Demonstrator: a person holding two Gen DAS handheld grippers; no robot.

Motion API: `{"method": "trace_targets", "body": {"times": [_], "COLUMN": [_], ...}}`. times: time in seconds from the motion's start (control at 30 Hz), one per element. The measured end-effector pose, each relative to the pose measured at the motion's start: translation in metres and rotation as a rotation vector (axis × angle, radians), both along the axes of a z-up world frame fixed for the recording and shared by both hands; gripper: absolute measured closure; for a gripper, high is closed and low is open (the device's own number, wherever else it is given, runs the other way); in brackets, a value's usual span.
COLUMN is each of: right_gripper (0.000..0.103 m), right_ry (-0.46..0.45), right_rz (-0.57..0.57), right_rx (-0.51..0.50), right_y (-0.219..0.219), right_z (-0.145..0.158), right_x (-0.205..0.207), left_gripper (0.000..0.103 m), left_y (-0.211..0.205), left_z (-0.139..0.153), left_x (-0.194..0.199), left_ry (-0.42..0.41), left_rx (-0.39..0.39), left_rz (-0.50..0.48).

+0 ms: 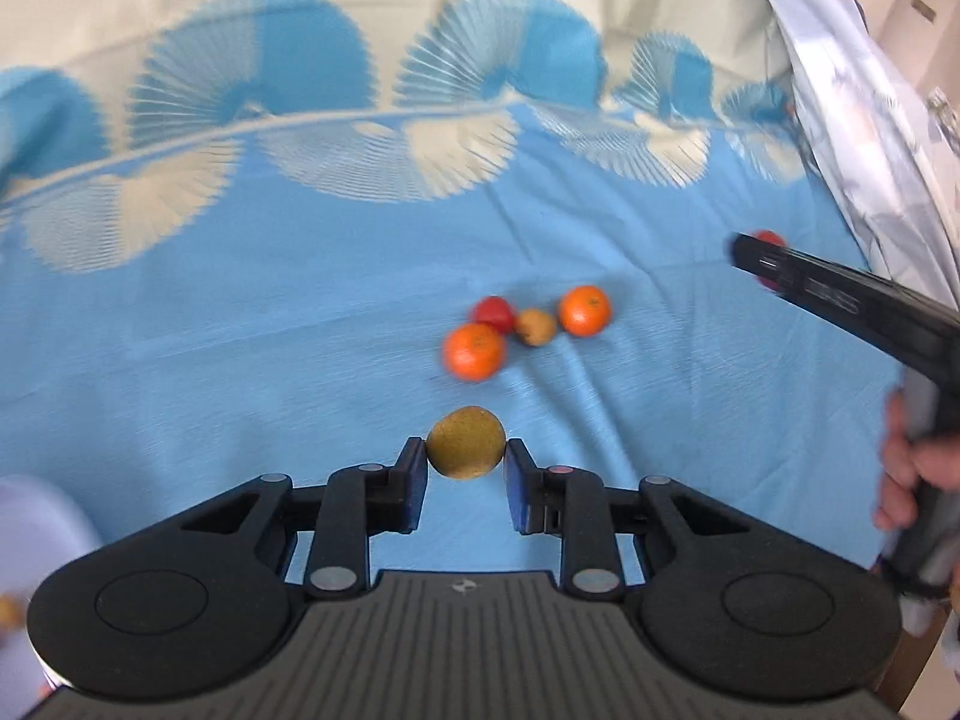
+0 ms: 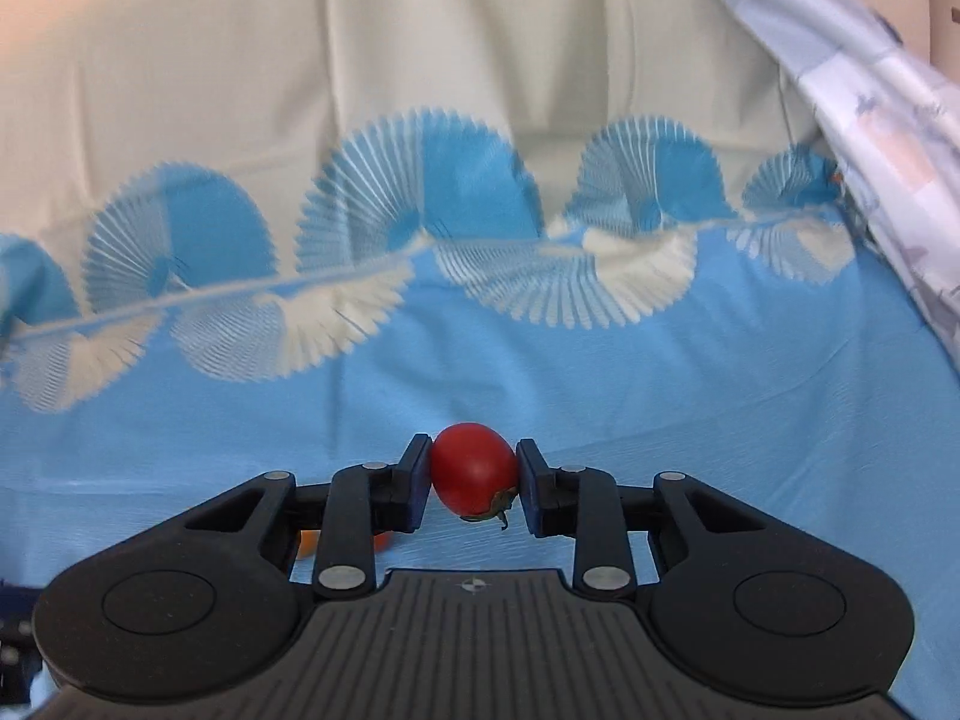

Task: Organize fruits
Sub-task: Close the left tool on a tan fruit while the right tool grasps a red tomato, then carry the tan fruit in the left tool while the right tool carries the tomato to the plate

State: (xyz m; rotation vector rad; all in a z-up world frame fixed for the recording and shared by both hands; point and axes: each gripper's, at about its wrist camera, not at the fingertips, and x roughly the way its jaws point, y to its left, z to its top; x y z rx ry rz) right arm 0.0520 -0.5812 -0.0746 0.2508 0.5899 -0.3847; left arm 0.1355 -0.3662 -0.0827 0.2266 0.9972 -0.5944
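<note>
Left wrist view: kiwi (image 1: 466,443) clamped between the blue pads of the left tongs (image 1: 466,456), jaws nearly closed on it, fruit held clear above the blue cloth (image 1: 240,330). Beyond it on the cloth, a cluster of 4: 2 oranges (image 1: 474,351) (image 1: 585,310), 1 red tomato (image 1: 493,313), 1 small brown kiwi (image 1: 535,327), all touching or just beside one another. At right, the right tongs (image 1: 741,252) reach in, a red fruit partly hidden behind the tip; a hand (image 1: 906,468) grips the handle.

Right wrist view: tomato (image 2: 474,468) pinched between both pads of the right tongs (image 2: 474,474), jaws narrow, green stem end pointing down-right. Cloth with white fan pattern beyond; patterned fabric (image 2: 870,90) at upper right.
</note>
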Motion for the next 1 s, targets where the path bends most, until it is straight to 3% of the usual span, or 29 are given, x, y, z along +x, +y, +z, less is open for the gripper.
{"method": "trace_targets", "body": {"times": [0.17, 0.33, 0.53, 0.77, 1.0], "right_gripper": [0.072, 0.072, 0.072, 0.072, 0.072], "right_ry": [-0.104, -0.094, -0.055, -0.008, -0.007], "right_rz": [0.114, 0.260, 0.415, 0.493, 0.528], "right_rx": [0.014, 0.117, 0.132, 0.106, 0.038], "right_y": [0.087, 0.186, 0.279, 0.345, 0.379], "right_z": [0.055, 0.077, 0.097, 0.111, 0.122], "right_x": [-0.062, -0.099, -0.130, -0.153, -0.165], "left_gripper": [0.073, 0.073, 0.073, 0.073, 0.073], "left_y": [0.092, 0.184, 0.279, 0.348, 0.383], "left_z": [0.056, 0.091, 0.112, 0.119, 0.122], "left_x": [-0.036, -0.072, -0.120, -0.158, -0.176], "left_ry": [-0.040, -0.064, -0.084, -0.113, -0.133], "left_rx": [0.035, 0.083, 0.036, -0.017, -0.059], "left_rz": [0.124, 0.275, 0.384, 0.457, 0.493]}}
